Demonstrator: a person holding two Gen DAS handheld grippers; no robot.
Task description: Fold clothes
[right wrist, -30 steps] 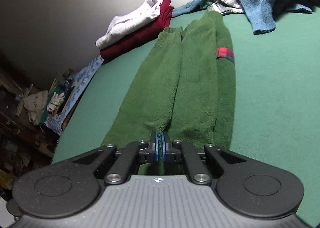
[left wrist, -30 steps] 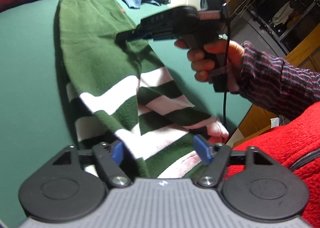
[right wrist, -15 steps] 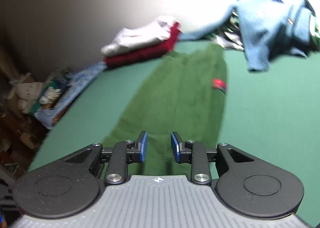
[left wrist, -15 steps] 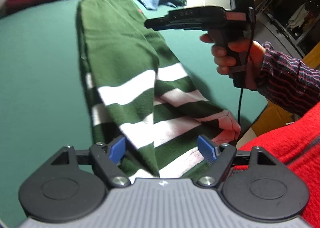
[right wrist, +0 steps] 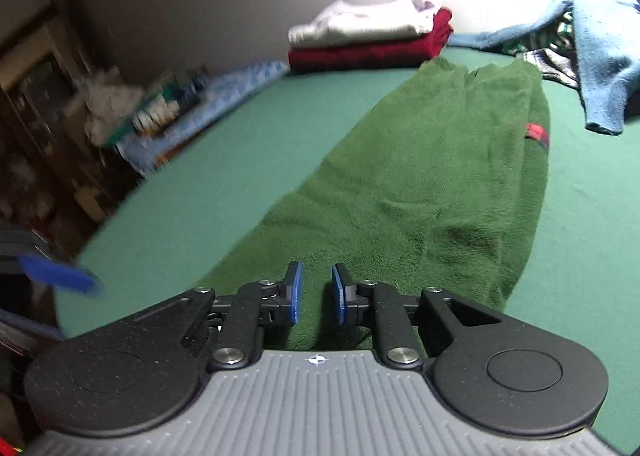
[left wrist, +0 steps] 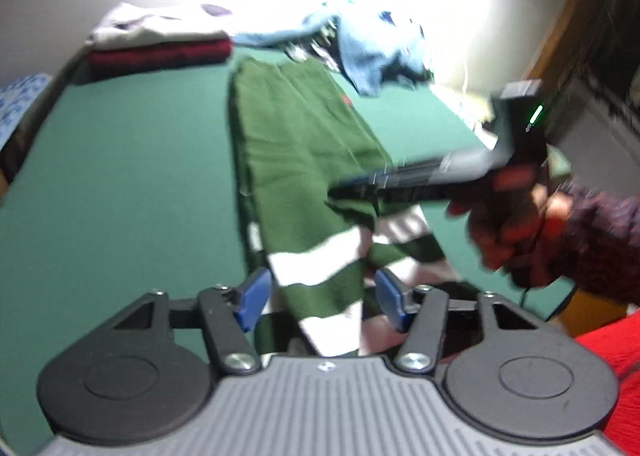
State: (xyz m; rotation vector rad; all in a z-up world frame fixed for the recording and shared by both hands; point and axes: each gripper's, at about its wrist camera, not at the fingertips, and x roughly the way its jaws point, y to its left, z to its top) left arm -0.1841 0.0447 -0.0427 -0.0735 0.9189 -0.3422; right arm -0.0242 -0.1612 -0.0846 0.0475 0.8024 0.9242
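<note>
One green sweater [left wrist: 304, 144] lies lengthwise on the green table [left wrist: 120, 184], folded into a long narrow strip, its white-striped end nearest the person and its plain hem toward the far clutter. A small red tag shows on its right edge.

The left gripper [left wrist: 320, 294] hangs over the striped end with its jaws closing; the cloth lies between the blue pads, but they stand clear of it on both sides and grip nothing yet. The right gripper [right wrist: 316, 292] sits above the plain green middle, also closing, its pads a narrow gap apart with only cloth below them, nothing pinched.

The step in hand looks like taking hold for the next fold, end to end. To do it well, each gripper should bite through all layers at the same edge, one at each corner of the striped end, so the layers do not slide apart when lifted. Carry the end low and flat toward the hem and square the edges before letting go.

The table is bare around the sweater on the left. At the far end sit folded clothes [right wrist: 368, 36], white on dark red, and beside them a loose blue sweater [right wrist: 600, 56] in an unsorted heap. Cluttered shelves stand beyond the table's left edge.
</note>
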